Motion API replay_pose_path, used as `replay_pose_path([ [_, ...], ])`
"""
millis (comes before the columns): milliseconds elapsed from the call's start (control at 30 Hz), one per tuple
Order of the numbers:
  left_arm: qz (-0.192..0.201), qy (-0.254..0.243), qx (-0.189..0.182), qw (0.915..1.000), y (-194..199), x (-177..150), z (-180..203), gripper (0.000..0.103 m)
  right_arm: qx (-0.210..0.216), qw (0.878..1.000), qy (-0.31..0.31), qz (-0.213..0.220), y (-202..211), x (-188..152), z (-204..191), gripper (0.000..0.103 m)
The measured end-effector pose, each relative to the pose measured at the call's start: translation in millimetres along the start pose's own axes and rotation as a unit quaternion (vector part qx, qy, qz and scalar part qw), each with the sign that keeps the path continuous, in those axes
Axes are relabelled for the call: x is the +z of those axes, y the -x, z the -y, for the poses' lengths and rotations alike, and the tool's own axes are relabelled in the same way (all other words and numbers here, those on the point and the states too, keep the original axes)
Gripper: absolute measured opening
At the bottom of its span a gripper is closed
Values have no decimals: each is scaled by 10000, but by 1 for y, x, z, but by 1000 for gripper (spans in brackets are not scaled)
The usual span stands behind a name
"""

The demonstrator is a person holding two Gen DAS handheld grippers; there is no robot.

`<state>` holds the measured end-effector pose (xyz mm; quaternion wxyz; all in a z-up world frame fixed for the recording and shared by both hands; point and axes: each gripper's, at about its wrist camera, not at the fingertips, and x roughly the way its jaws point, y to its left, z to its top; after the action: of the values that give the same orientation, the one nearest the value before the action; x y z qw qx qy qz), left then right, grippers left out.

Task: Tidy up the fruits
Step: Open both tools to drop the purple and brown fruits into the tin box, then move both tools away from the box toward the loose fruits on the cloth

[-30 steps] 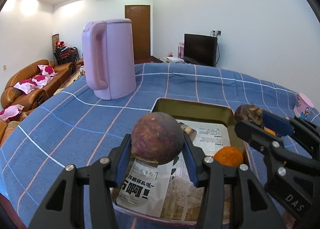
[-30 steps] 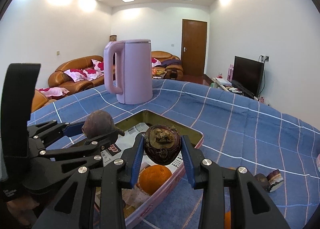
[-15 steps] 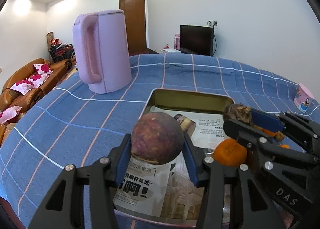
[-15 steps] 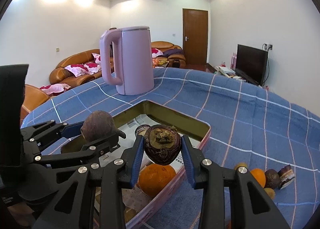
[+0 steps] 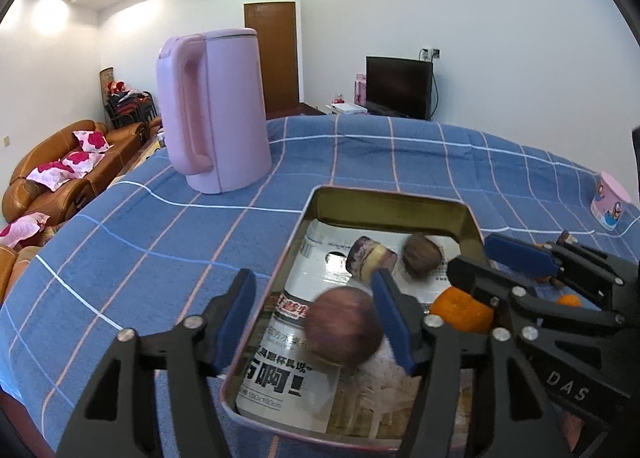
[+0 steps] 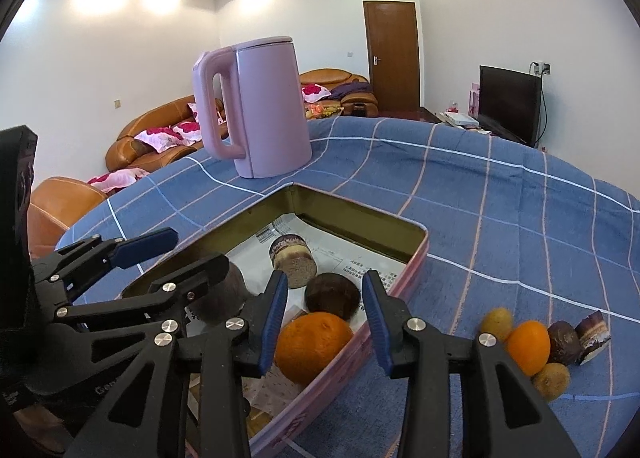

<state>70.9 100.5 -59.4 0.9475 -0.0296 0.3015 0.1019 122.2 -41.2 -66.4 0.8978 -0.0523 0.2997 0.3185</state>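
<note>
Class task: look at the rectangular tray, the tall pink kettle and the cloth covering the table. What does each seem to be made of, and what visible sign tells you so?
Tray: probably thin metal, as its golden inner wall mirrors the paper lining.
Kettle: likely matte plastic, smooth with soft highlights and a moulded handle.
Cloth: woven fabric, blue with a checked line pattern, dull and draping over the table edge.

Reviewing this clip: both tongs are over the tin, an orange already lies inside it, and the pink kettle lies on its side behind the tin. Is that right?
Not quite. The pink kettle stands upright on the blue checked cloth behind the tin, as the right wrist view shows. The rest holds: both tongs are over the tin and an orange lies inside it.
</note>
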Motion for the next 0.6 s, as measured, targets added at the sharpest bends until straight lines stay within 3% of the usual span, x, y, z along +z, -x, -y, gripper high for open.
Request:
replay_pose_path([
  [100, 109, 53, 6, 9999, 7, 1, -2, 86, -112, 9999, 21, 122, 12, -1, 4, 54],
  [200, 294, 76, -12, 9995, 16, 2, 0, 93, -395, 9988, 103, 282, 34, -3, 15, 57],
  [367, 331, 51, -133, 9994, 20, 1, 14, 93, -1065, 9934, -4, 432, 77, -14, 51, 62],
  [600, 344, -167, -464, 9982, 34, -1, 49, 93, -1648, 9854, -206, 385, 110, -32, 88, 63],
])
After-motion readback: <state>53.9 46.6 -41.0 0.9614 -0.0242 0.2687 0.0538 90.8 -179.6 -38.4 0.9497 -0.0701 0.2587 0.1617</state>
